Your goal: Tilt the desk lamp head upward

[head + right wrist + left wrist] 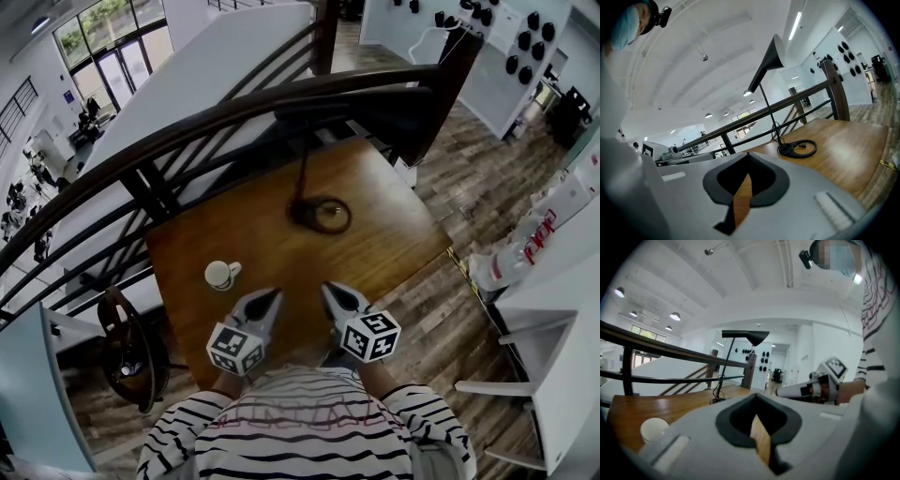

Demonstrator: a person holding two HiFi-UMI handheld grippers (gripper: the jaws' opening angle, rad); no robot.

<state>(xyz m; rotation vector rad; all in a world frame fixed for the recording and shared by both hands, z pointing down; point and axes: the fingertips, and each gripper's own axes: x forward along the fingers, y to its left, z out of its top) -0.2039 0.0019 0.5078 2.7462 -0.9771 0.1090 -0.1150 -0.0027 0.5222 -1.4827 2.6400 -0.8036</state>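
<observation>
Head view: desk lamp stands mid-table on the wooden table, well apart from both grippers. White cup sits near the left gripper. Right gripper is close beside the left, both over the near edge.

Left gripper view: jaws pressed together, gripping nothing. Lamp ahead, beyond the cup.

Right gripper view: jaws pressed together, gripping nothing. Lamp ahead, its ring base flat on the table.

One desk lamp, one cup — two hand-held grippers.
</observation>
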